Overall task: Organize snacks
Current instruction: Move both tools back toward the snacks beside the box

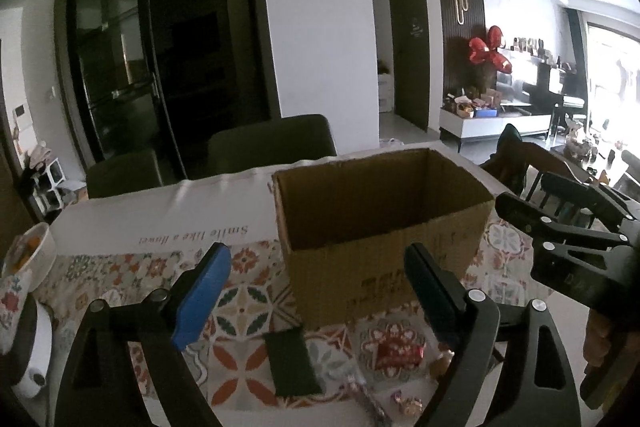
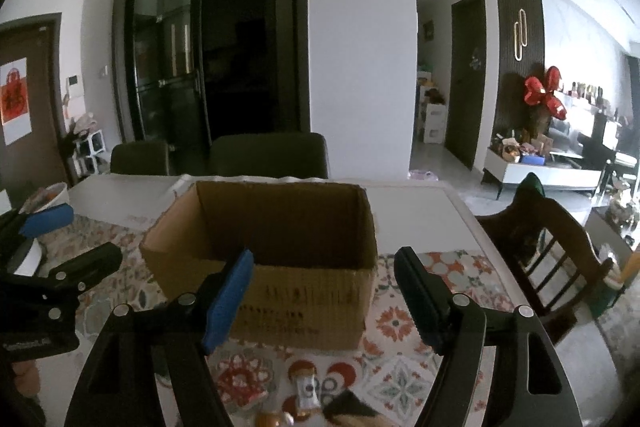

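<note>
Before the open cardboard box (image 1: 380,227), left gripper (image 1: 316,291) and right gripper (image 2: 324,299) side by side, tilted downward, fingers apart, empty.

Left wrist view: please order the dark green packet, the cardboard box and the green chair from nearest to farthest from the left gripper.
1. Dark green packet, on the patterned cloth, below the left gripper.
2. Cardboard box, ahead, open top.
3. Green chair, behind the table's far edge.
</note>
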A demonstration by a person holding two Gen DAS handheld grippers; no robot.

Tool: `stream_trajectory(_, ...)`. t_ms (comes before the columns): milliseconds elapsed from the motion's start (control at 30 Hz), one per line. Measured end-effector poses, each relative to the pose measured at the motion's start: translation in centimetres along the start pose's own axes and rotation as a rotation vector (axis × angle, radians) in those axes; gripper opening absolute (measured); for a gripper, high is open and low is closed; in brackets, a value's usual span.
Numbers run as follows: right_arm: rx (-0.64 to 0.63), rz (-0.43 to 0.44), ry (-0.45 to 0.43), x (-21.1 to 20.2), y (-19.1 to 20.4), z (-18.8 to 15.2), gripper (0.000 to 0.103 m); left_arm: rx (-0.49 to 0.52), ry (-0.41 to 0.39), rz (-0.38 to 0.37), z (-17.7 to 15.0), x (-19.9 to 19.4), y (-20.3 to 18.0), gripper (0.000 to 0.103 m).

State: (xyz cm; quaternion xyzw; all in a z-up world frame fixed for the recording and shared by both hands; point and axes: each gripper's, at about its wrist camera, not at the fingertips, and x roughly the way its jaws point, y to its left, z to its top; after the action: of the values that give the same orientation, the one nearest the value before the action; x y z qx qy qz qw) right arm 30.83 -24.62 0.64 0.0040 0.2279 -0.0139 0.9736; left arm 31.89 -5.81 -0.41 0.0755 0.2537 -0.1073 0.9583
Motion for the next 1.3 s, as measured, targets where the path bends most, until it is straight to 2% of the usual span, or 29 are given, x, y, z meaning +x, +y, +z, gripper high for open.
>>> stream_trajectory(233, 0.001, -0.011, 0.015, -1.7, 0.7, -2.2, 0.073, -0.005, 0.02, 0.008, -2.2, -1.2, 0.0, 0.089)
stream_trajectory(733, -0.01, 0.0, 0.136, -1.1, 0.8, -7.7, 0.073, -0.003, 0.161, -0.011, -7.6, -0.2, -0.4, 0.08)
stream_trajectory(1167, -0.058, 0.076, 0.243, 1.8, 0.8, -10.0, 0.073, -0.075, 0.306, -0.066, -10.6, 2.7, -1.2, 0.071)
stream_trajectory(1300, -0.049, 0.095, 0.281, 3.2, 0.6, -10.5, 0.073, -0.103, 0.367, -0.105, -11.3, 4.2, -1.6, 0.063)
